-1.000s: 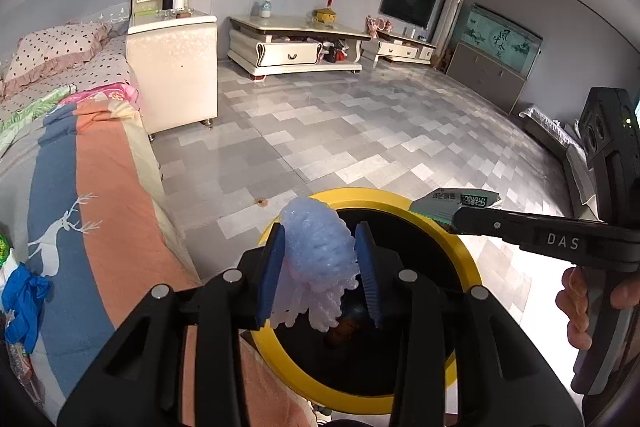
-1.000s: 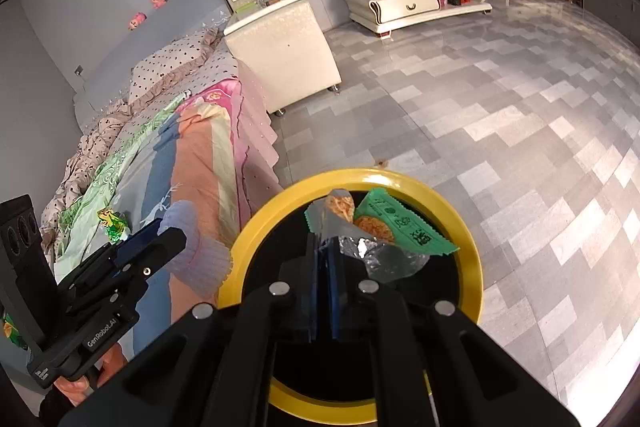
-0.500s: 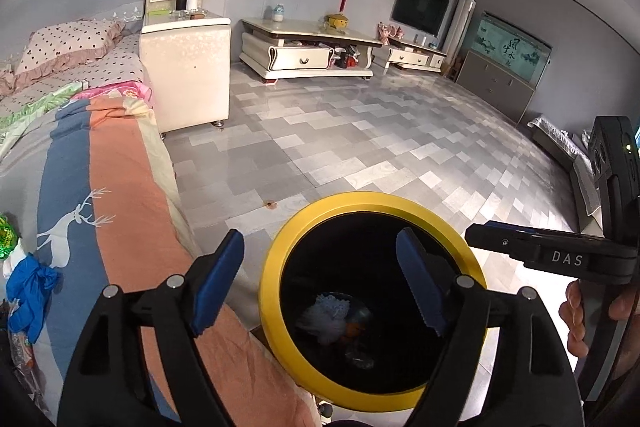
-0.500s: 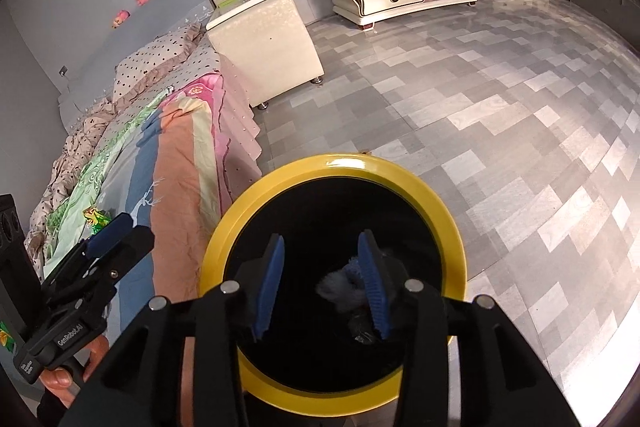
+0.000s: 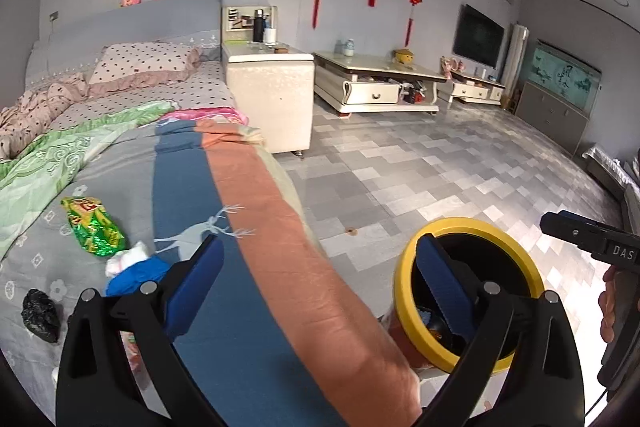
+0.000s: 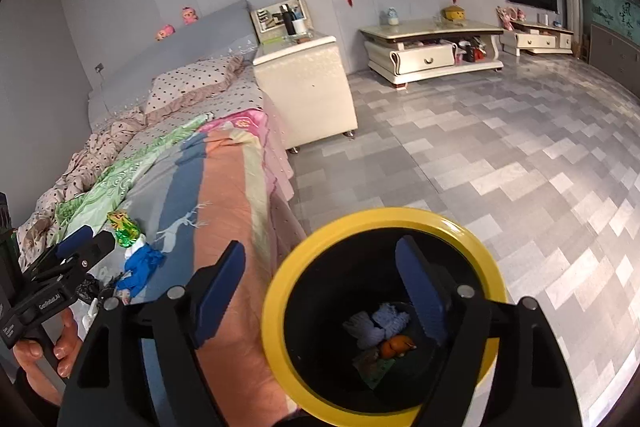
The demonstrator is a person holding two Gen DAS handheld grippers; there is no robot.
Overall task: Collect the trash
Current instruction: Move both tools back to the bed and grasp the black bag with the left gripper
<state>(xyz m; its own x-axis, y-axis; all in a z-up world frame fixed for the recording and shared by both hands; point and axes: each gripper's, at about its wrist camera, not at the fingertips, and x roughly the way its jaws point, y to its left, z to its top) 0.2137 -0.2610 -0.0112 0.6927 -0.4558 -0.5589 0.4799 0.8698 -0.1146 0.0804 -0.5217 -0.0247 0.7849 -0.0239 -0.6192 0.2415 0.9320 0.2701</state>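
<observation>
Trash is split between two places: a foam net, an orange scrap and a wrapper lie in the yellow-rimmed bin (image 6: 382,311) on the floor beside the bed (image 5: 256,227), while a green snack bag (image 5: 93,225), white wad (image 5: 127,257), blue glove (image 5: 134,277) and black scrap (image 5: 39,315) wait on the bedspread. My left tool (image 5: 316,279) is spread wide and empty; my right tool (image 6: 320,291) too. I risk pinching soft bedding with the bag, or dragging the neighbouring wad along.
</observation>
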